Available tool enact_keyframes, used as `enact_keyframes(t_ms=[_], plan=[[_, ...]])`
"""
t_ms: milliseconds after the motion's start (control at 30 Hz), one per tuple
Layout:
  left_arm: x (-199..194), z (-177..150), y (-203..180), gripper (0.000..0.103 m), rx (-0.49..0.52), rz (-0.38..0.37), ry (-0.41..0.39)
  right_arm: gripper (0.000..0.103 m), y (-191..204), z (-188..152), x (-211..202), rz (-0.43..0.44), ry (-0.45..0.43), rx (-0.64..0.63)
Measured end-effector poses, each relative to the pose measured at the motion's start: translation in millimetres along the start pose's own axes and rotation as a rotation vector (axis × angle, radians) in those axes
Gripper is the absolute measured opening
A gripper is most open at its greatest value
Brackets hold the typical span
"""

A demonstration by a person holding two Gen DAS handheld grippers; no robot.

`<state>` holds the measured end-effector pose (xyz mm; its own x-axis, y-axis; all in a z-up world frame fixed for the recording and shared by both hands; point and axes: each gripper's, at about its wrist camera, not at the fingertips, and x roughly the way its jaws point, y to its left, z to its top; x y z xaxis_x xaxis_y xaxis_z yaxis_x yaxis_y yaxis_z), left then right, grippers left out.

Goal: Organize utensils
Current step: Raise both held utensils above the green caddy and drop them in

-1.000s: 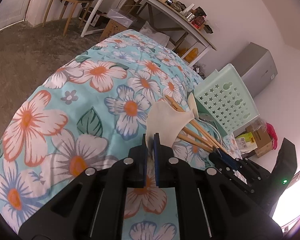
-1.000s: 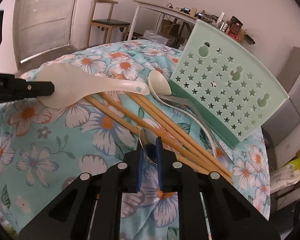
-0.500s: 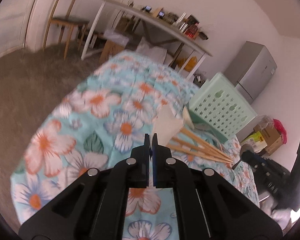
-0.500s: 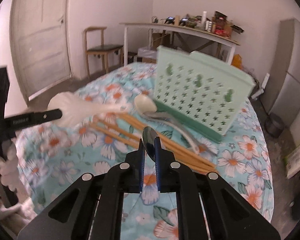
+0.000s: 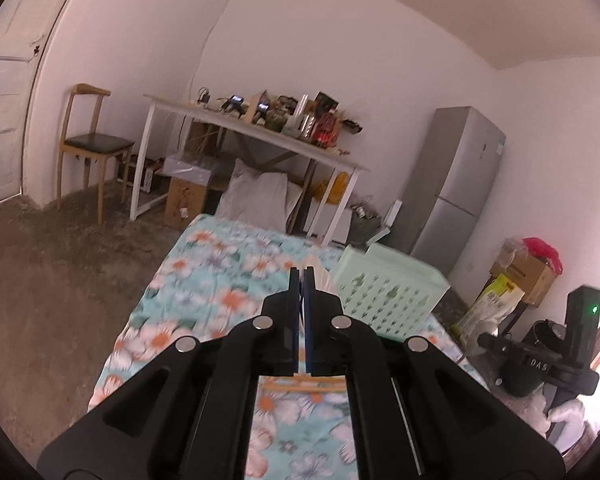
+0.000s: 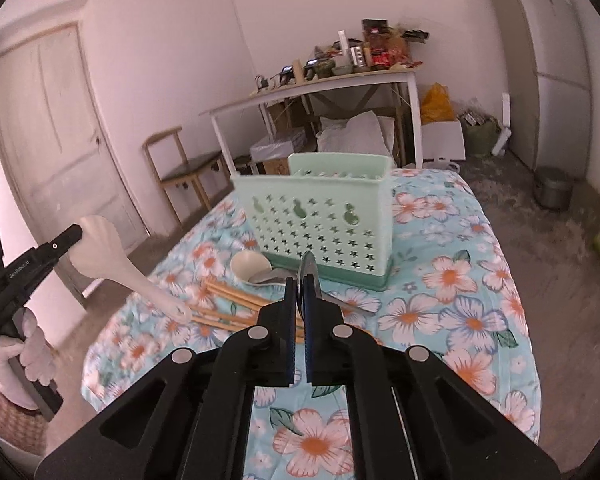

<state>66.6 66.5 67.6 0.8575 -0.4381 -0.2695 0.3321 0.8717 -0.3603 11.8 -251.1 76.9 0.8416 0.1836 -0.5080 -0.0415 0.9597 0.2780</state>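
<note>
My left gripper [image 5: 300, 276] is shut on a white rice paddle [image 5: 320, 278], seen edge-on; in the right wrist view the paddle [image 6: 112, 258] hangs raised at the left above the table. My right gripper [image 6: 299, 284] is shut on a metal spoon [image 6: 312, 276] and holds it above the table. A mint green utensil holder [image 6: 320, 216] stands upright on the floral tablecloth [image 6: 460, 312]. Wooden chopsticks [image 6: 228, 300], a small white spoon [image 6: 250, 266] and a metal utensil [image 6: 352, 304] lie in front of it.
The table edge drops to a carpeted floor on the left and right. Beyond stand a wooden chair [image 5: 88, 144], a cluttered white desk [image 5: 252, 132] and a grey fridge [image 5: 456, 184]. Boxes and bags [image 5: 520, 276] sit at the right.
Both grippers have lifted well above the table and pulled back, each carrying its utensil. The holder and chopsticks now look farther away.
</note>
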Motion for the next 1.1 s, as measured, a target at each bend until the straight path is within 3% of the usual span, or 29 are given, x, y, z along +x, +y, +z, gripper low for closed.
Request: enact_keyframes(t_ms=[167,400,667,867,1100], plan=[[9.5,19.9,-12.6,0.001,0.017,-0.017,-0.004,0.003,-19.3,8.9,-15.6,0.059,-0.033,0.067],[28.0,68.9,-34.5,0.001,0.068,-0.043,-0.065,0.003,-26.5,35.9,-30.5,0.098,-0.099,0.048],[74.0,114.1,-90.3,0.001,0.282,-0.021,-0.160,0.003,-30.1,80.4,-46.9,0.147,-0.214,0.006],[124.1,117.5,-123.3,0.001,0.445,0.044,-0.157,0.003,-34.2,116.6,-48.7,0.180,-0.289,-0.026],[152.6,105.2,-139.1,0.001,0.594,0.122,-0.130,0.003,-39.5,151.2,-38.9,0.216,-0.349,-0.036]])
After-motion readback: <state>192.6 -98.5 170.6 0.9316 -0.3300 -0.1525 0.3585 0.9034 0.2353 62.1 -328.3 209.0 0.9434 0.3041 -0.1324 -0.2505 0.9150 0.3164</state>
